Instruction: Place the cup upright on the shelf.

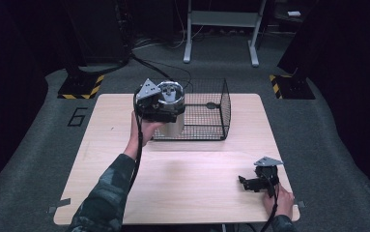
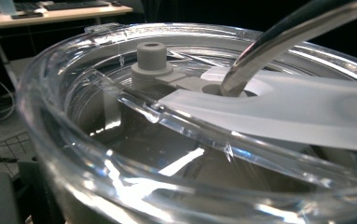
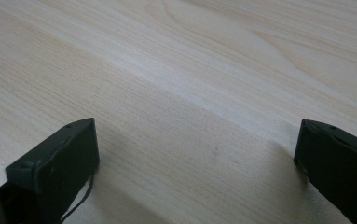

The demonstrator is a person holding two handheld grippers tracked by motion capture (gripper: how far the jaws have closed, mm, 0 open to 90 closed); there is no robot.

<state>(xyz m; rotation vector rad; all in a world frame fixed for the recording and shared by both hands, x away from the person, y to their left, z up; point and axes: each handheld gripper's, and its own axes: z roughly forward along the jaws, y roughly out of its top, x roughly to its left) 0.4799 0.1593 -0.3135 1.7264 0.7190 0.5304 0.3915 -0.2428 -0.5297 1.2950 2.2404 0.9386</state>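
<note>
A steel tumbler (image 1: 172, 112) with a clear lid is held up at the front left corner of a black wire basket (image 1: 210, 118). My left gripper (image 1: 154, 110) is shut around its upper part. In the left gripper view the clear lid (image 2: 120, 121) sits very close, with a grey stopper (image 2: 151, 58) and a metal straw (image 2: 278, 39) passing through it; the jaws are hidden. My right gripper (image 1: 244, 182) rests low at the table's front right, open, with only bare wood (image 3: 195, 116) between its black jaws.
The wooden table (image 1: 187, 188) has the open-topped basket at its back middle, and a small dark item (image 1: 212, 105) lies inside it. Beyond the table are grey floor, cables and a metal stand (image 1: 221, 29).
</note>
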